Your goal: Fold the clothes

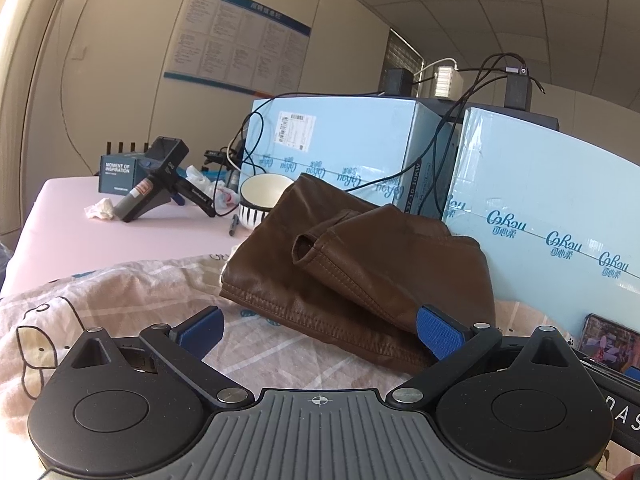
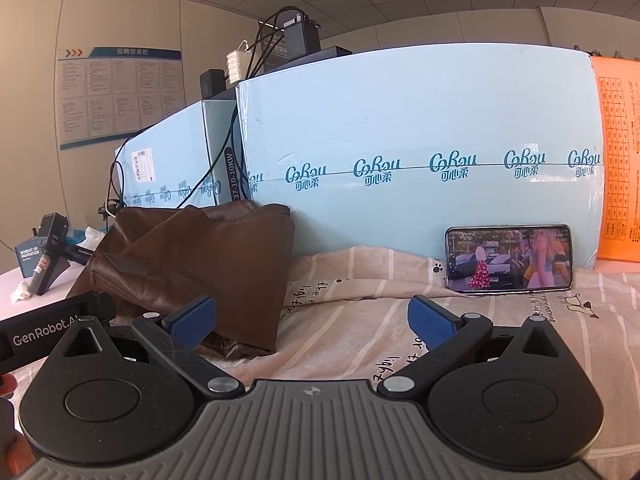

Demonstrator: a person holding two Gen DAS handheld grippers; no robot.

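Brown leather jacket (image 1: 360,264) sits bunched against the blue boxes (image 2: 420,140); both the left gripper (image 1: 320,330) and right gripper (image 2: 310,320) hang spread wide, empty. I'd pinch the stitched hem first, then flatten.

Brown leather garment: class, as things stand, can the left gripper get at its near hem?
Probably yes. The left gripper is open, and the brown leather garment lies on the patterned sheet right ahead, its stitched hem facing the fingers with nothing between.

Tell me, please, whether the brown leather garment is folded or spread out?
Folded: the brown leather garment lies doubled in layers, a sleeve across its top, on the patterned pink sheet. Neither gripper holds it.
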